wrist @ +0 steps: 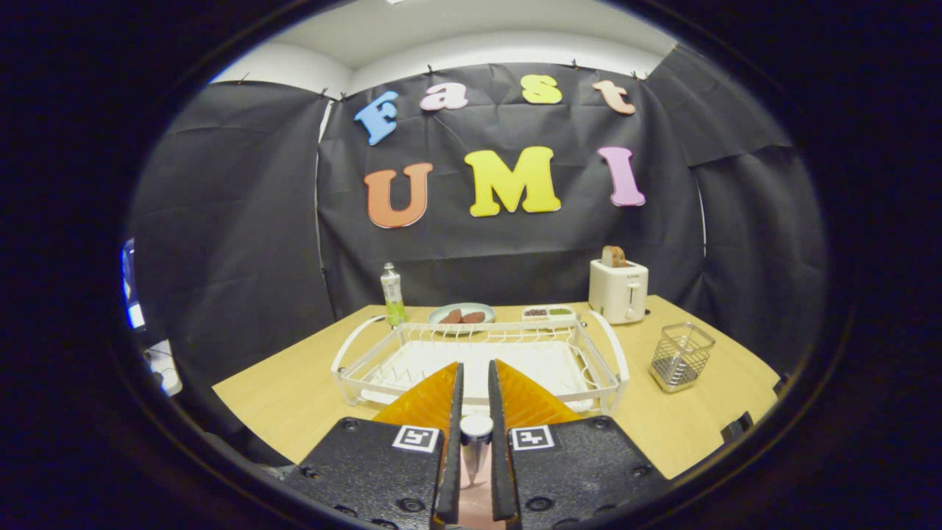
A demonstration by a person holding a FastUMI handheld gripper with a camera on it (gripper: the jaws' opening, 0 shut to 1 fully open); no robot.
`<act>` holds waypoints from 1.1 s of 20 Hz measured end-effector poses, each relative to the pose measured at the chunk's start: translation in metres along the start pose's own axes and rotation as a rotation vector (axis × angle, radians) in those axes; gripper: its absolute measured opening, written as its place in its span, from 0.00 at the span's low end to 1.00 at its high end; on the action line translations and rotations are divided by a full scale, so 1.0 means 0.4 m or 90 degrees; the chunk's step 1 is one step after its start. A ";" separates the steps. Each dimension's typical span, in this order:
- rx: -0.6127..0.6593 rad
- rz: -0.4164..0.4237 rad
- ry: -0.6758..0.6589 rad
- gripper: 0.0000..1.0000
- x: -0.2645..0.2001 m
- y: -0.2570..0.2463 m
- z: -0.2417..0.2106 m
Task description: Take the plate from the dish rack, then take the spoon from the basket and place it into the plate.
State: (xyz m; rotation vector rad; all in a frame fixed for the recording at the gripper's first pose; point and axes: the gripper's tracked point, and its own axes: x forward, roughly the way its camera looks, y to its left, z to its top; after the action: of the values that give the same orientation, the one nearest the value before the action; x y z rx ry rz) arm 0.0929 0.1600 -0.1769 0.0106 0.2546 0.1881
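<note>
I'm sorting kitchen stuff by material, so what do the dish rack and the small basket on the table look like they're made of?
The dish rack looks like white coated wire, judging by its thin glossy bars. The basket looks like bare metal mesh with a silvery sheen. The gripper holds a shiny handle between its fingers, probably steel.

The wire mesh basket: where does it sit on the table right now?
In the gripper view, the wire mesh basket stands on the wooden table, right of the white wire dish rack and nearer than the white toaster.
</note>
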 end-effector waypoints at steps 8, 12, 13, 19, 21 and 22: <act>-0.020 -0.019 0.032 0.24 0.022 -0.019 -0.016; -0.049 -0.053 0.057 0.34 0.011 -0.051 -0.013; -0.057 -0.057 0.056 0.46 0.001 -0.053 -0.005; -0.118 -0.122 -0.062 0.97 -0.085 -0.115 0.111; -0.134 -0.148 -0.103 1.00 -0.123 -0.141 0.150; -0.138 -0.159 -0.122 1.00 -0.144 -0.149 0.167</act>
State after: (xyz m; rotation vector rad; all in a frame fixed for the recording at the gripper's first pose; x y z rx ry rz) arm 0.0659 0.0917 -0.0998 -0.2169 0.0425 -0.0344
